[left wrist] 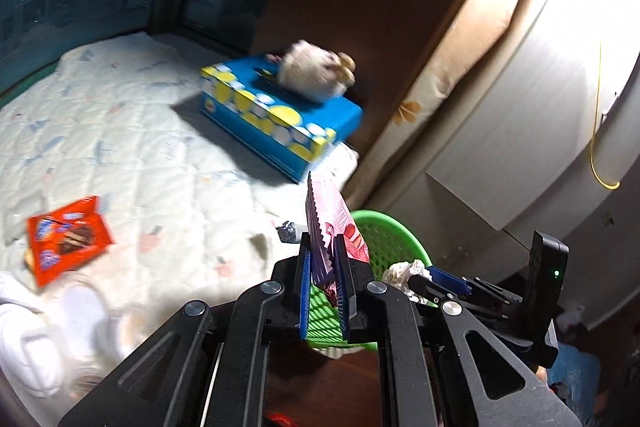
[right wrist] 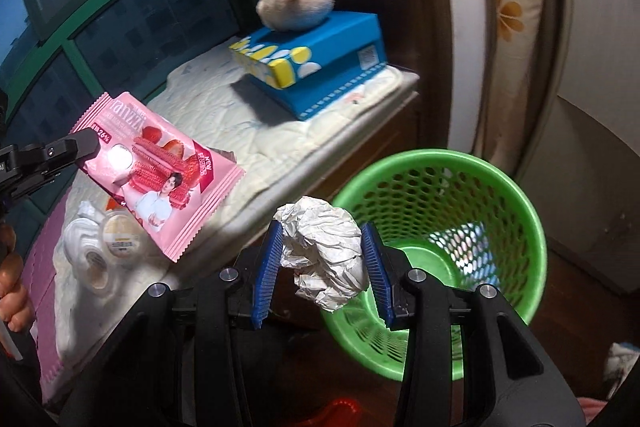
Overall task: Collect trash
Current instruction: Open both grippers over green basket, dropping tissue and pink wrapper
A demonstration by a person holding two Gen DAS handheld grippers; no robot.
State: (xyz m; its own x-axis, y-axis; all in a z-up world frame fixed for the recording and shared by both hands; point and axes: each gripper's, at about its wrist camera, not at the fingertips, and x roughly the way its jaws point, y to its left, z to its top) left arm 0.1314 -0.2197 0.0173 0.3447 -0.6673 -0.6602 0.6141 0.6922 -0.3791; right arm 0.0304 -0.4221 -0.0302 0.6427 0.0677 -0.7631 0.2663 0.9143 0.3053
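Note:
My left gripper [left wrist: 323, 247] is shut on a pink snack wrapper [left wrist: 334, 223], held edge-on above the bed's corner near the green mesh bin [left wrist: 394, 239]. In the right wrist view the same wrapper [right wrist: 160, 171] hangs from the left gripper [right wrist: 86, 143] over the bed. My right gripper [right wrist: 322, 227] is shut on a crumpled white paper ball [right wrist: 326, 251], just left of the green bin [right wrist: 448, 227] and above its rim. The paper ball [left wrist: 404, 273] and right gripper [left wrist: 436, 285] also show in the left wrist view. An orange snack wrapper [left wrist: 68, 237] lies on the bed.
A blue tissue box [right wrist: 320, 67] with a plush toy [right wrist: 298, 5] on top sits at the bed's far corner. White cups and lids [right wrist: 102, 247] lie on the quilt [left wrist: 120, 131]. A wardrobe door [left wrist: 540, 87] and dark wooden floor surround the bin.

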